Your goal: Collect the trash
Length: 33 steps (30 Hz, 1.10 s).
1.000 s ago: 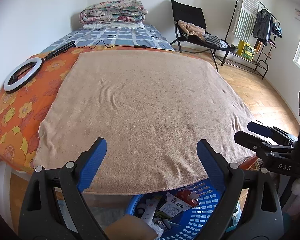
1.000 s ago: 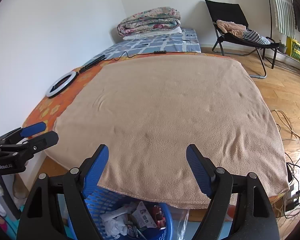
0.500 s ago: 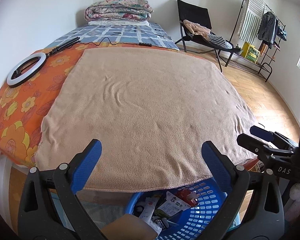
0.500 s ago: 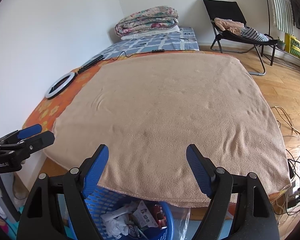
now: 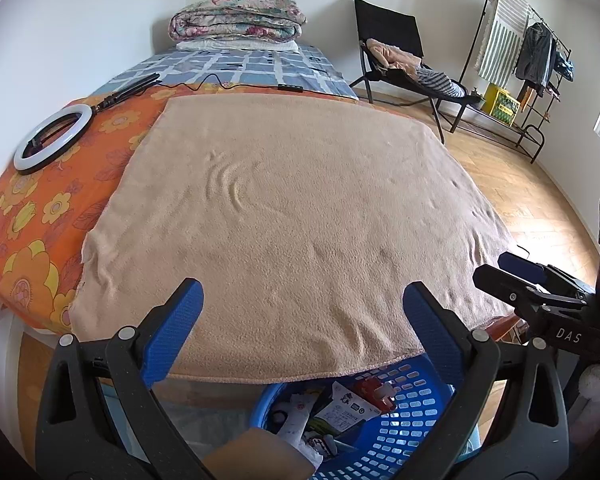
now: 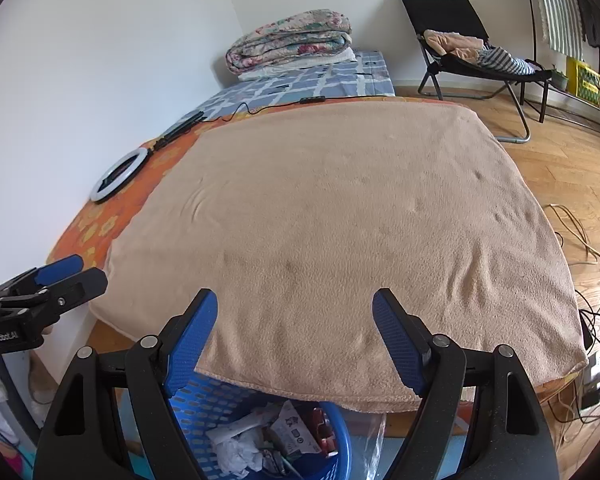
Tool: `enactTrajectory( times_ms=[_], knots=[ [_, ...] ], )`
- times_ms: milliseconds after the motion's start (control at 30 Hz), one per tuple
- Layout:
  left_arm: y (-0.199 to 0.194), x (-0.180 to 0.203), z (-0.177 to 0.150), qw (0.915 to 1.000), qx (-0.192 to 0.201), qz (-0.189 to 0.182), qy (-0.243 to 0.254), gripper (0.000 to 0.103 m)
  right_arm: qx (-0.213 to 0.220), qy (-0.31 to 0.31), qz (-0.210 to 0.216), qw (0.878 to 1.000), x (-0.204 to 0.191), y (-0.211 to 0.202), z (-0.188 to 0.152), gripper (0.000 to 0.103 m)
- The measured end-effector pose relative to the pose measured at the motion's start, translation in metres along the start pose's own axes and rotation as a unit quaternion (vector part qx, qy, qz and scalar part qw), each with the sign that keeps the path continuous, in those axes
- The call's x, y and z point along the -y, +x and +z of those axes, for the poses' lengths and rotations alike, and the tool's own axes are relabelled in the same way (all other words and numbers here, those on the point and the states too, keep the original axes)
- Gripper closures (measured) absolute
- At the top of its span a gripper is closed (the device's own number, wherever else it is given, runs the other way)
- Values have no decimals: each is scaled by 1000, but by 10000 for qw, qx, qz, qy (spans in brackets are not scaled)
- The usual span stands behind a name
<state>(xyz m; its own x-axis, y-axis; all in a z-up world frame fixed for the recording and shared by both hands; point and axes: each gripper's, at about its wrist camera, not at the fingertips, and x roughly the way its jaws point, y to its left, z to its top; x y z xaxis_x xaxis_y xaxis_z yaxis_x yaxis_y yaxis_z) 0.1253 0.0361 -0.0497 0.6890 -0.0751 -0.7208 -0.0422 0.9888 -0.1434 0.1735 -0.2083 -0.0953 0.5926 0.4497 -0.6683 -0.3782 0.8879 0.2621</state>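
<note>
A blue plastic basket stands on the floor below the bed's near edge, partly under the blanket's hem. Crumpled paper and wrappers fill it. My left gripper hangs above the basket, open wide, with nothing between its blue pads. My right gripper is open too, over the blanket's edge, and holds nothing. Each gripper shows at the side of the other's view: the right one, the left one.
A tan blanket covers the bed over an orange flowered sheet. A ring light lies at the left. Folded quilts, a black chair and a clothes rack stand beyond. Cables trail on the wooden floor.
The left gripper's jaws have spread a little wider than a second ago. The view shifted slightly; the right gripper has stayed the same.
</note>
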Motion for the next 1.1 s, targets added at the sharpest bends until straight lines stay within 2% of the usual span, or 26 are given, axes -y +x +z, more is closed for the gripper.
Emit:
enactTrajectory(
  times_ms=[1100],
  knots=[
    [-1, 10, -2, 10000, 0, -47, 12, 1, -63, 58, 32, 10000, -3, 4, -3, 23]
  ],
)
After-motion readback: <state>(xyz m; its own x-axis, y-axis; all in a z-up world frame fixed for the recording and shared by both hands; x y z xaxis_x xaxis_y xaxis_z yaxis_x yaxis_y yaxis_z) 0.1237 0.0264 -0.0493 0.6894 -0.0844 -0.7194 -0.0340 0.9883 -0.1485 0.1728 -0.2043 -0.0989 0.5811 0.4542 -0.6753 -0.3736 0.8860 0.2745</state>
